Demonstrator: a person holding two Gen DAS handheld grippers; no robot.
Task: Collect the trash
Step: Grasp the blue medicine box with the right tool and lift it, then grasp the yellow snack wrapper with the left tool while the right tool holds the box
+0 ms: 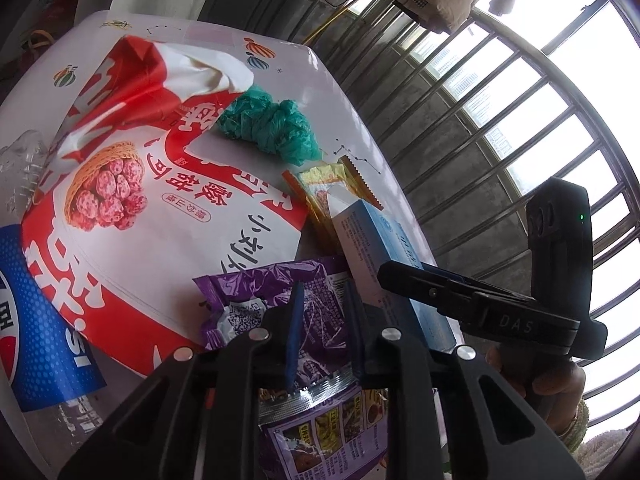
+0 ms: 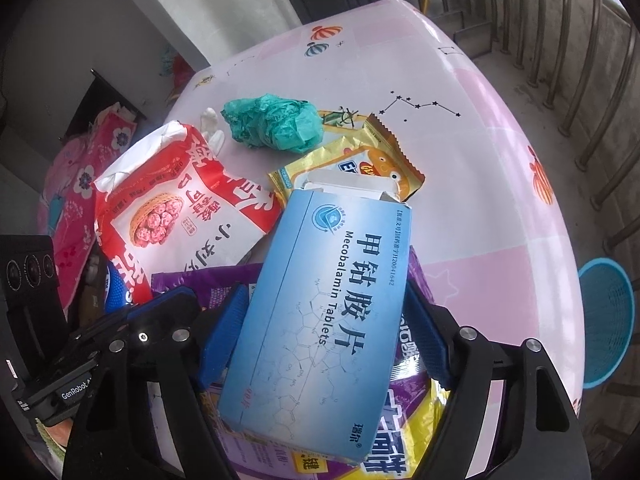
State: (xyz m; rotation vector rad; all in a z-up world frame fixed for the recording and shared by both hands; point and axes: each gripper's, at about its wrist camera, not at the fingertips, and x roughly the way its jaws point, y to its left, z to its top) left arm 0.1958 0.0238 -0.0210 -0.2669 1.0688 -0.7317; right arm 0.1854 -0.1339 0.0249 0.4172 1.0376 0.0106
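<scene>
My left gripper [image 1: 322, 285] is shut on a purple snack packet [image 1: 256, 292] that lies at the near edge of the pile. My right gripper [image 2: 326, 287] is shut on a blue medicine box [image 2: 320, 320], one pad on each long side. The box rests tilted on the purple packet [image 2: 400, 420]. In the left wrist view one black finger [image 1: 420, 286] of the right gripper lies across the box [image 1: 376, 248]. Behind them lie a red and white snack bag [image 2: 172, 208], a crumpled green plastic bag [image 2: 276, 124] and a gold wrapper [image 2: 360, 160].
The trash sits on a pink patterned table [image 2: 480, 160]. A Pepsi bottle [image 1: 36, 320] lies at the left edge. A blue mesh basket [image 2: 608, 320] stands on the floor to the right. Metal railings [image 1: 500, 120] run along behind the table. A hand [image 1: 552, 384] holds the right gripper.
</scene>
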